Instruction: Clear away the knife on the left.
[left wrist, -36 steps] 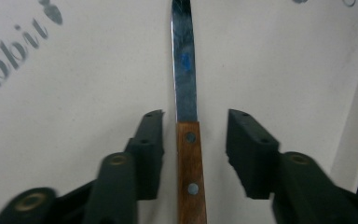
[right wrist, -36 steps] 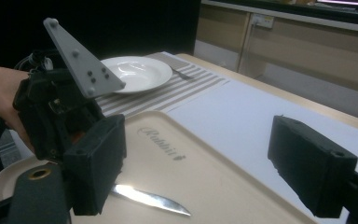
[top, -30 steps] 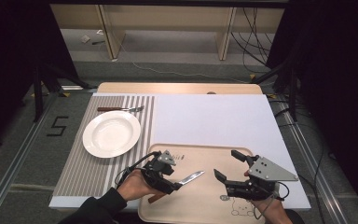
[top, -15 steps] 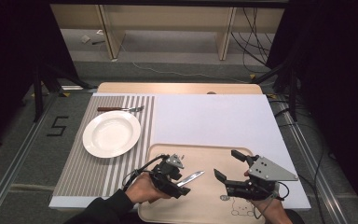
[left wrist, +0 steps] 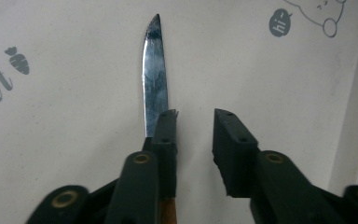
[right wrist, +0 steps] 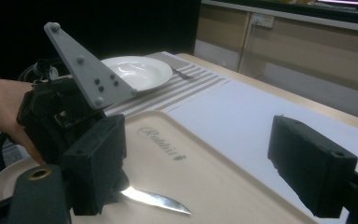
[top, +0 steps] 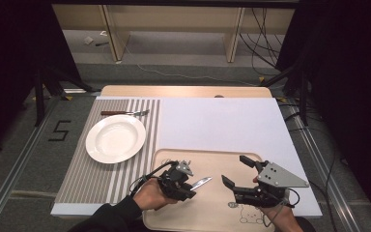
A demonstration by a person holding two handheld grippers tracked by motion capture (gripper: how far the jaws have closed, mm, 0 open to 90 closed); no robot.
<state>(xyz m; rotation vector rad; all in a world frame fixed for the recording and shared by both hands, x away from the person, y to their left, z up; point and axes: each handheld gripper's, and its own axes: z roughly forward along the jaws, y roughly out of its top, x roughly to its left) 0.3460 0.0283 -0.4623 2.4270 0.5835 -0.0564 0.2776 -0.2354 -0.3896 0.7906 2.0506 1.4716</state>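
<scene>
The left tongs (left wrist: 193, 126) have just been closing over the knife (left wrist: 154, 70), whose handle runs under one jaw, ungripped (a gap shows between the jaws). It lies on the smooth beige tray (top: 222, 159). The right tongs (right wrist: 196, 158) gape empty; their view shows the round white plate (right wrist: 137, 70).

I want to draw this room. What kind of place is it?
Probably a lab or test room made up like a dinner table: a plate, fork and tray sit on a table, but loose cables lie on a bare floor beyond.
</scene>
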